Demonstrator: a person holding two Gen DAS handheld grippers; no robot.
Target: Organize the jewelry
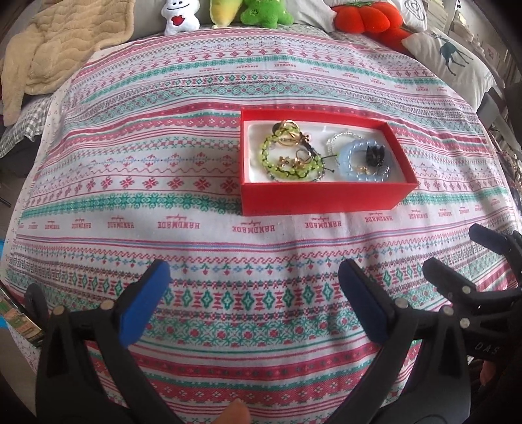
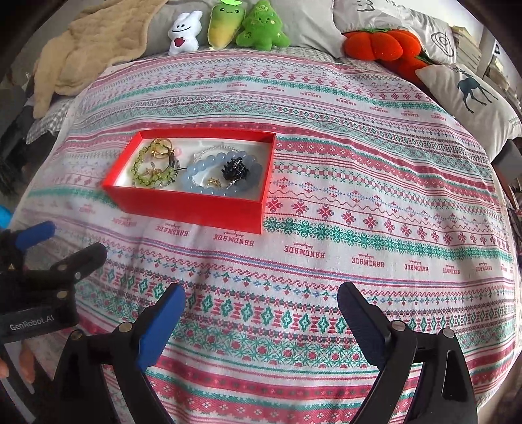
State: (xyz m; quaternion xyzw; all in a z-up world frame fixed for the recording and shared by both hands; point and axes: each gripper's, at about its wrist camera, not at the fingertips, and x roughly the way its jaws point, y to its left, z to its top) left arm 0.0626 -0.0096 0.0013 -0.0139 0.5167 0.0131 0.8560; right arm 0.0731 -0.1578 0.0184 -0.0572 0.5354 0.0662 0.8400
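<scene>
A patterned cloth [image 1: 163,182] covers the whole work surface, soft and wrinkly, so anything set on it may sink or tilt a little. At its far edge, around twelve o'clock, sit plush toys [image 2: 261,29], with a beige blanket [image 1: 55,49] at eleven and pillows [image 2: 469,94] at two.

The red box [image 1: 326,195] lies open on the cloth, at one o'clock from the left gripper [image 1: 254,300] and eleven o'clock from the right gripper [image 2: 261,319]. Both grippers hover short of it over bare cloth, jaws spread wide with nothing between them.

All the jewelry seen lies inside the box. The blue bracelet [image 2: 208,190] at its right is likely smooth, hard and slippery, best pinched across one side of the ring. The green bracelets [image 1: 274,150] at the left are probably light, limp and strung on cord, tangled with the gold rings [image 1: 288,125]; lifting one may drag the others. The black clip [image 2: 233,171] is small and rigid, easy to grip across its body. The rings are tiny and would roll or slip from flat pads.
</scene>
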